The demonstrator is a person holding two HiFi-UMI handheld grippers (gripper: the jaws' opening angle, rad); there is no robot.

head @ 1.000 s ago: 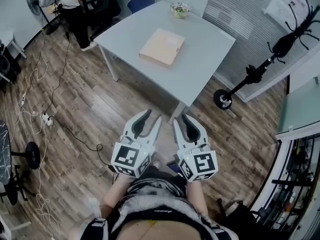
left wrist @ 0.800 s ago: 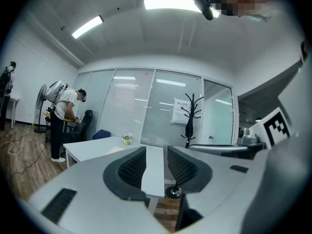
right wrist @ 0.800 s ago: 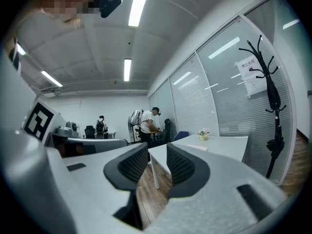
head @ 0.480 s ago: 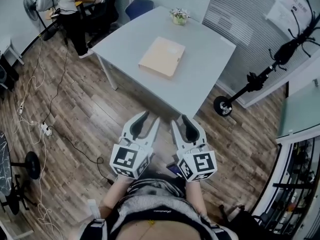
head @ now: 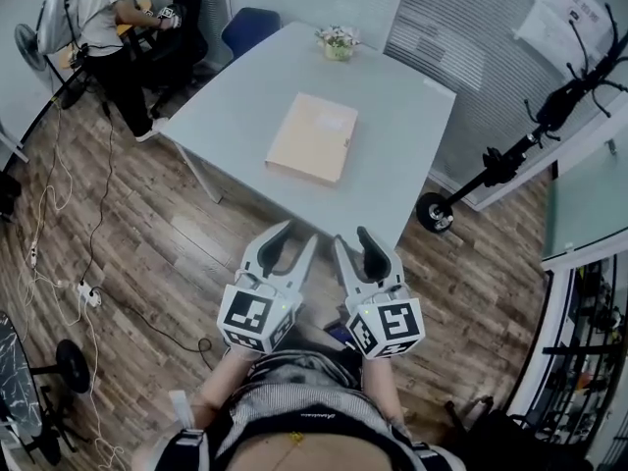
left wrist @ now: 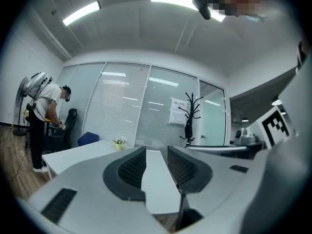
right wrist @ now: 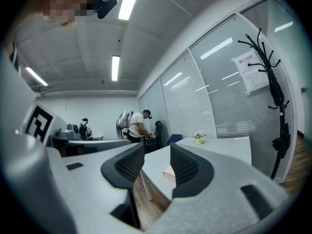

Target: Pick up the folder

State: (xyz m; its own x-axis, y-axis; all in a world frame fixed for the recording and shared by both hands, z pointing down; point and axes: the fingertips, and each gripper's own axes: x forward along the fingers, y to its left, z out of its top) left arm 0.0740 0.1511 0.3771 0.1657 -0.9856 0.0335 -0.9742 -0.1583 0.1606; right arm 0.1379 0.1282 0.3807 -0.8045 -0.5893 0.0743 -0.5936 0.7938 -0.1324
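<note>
A beige folder (head: 314, 137) lies flat near the middle of the pale grey table (head: 412, 126). In the right gripper view the folder (right wrist: 168, 174) shows low between the jaws, well ahead of them. Both grippers are held level, side by side, over the wooden floor just short of the table's near corner. My left gripper (head: 297, 234) is open with nothing between its jaws. My right gripper (head: 351, 236) is opening its jaws, and nothing is between them either. In the left gripper view the left gripper (left wrist: 157, 156) frames the table top.
A small potted plant (head: 338, 41) stands at the table's far edge, a blue chair (head: 245, 26) behind it. A person (head: 98, 18) works at a desk at the far left. A black coat stand (head: 491, 165) is at the right, and cables (head: 88, 234) trail over the floor.
Both grippers have been carried forward together toward the table, so the table and folder now sit nearer and lower in the head view. The folder has not moved on the table.
</note>
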